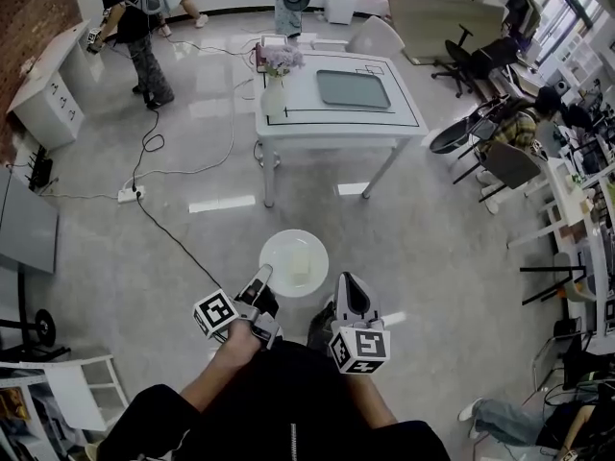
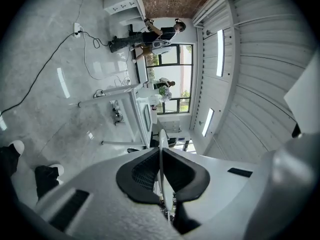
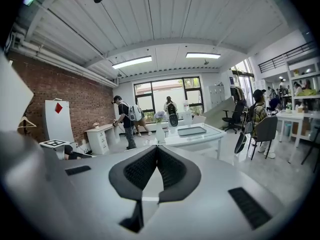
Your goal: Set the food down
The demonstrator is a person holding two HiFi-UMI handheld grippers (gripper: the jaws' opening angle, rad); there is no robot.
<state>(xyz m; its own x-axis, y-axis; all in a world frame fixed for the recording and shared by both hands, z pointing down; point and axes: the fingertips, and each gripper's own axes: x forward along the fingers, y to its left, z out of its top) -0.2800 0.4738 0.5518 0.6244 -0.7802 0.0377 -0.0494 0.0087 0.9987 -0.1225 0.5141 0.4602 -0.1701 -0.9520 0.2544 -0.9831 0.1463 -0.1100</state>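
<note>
In the head view a round white plate (image 1: pixel 294 262) carrying a pale piece of food (image 1: pixel 301 259) hangs over the floor, in front of the person's body. My left gripper (image 1: pixel 261 279) is shut on the plate's near left rim. In the left gripper view that rim (image 2: pixel 161 146) shows as a thin white edge pinched between the black pads. My right gripper (image 1: pixel 348 282) sits just right of the plate, not touching it. Its jaws (image 3: pixel 156 148) are shut with nothing between them. Ahead stands the white table (image 1: pixel 317 118) with a grey tray (image 1: pixel 354 88).
A vase of flowers (image 1: pixel 276 75) stands at the table's left edge. A black cable (image 1: pixel 163 224) and a power strip (image 1: pixel 129 194) lie on the floor at the left. Office chairs (image 1: pixel 504 157) and desks line the right side. People stand at the far left (image 1: pixel 135 27).
</note>
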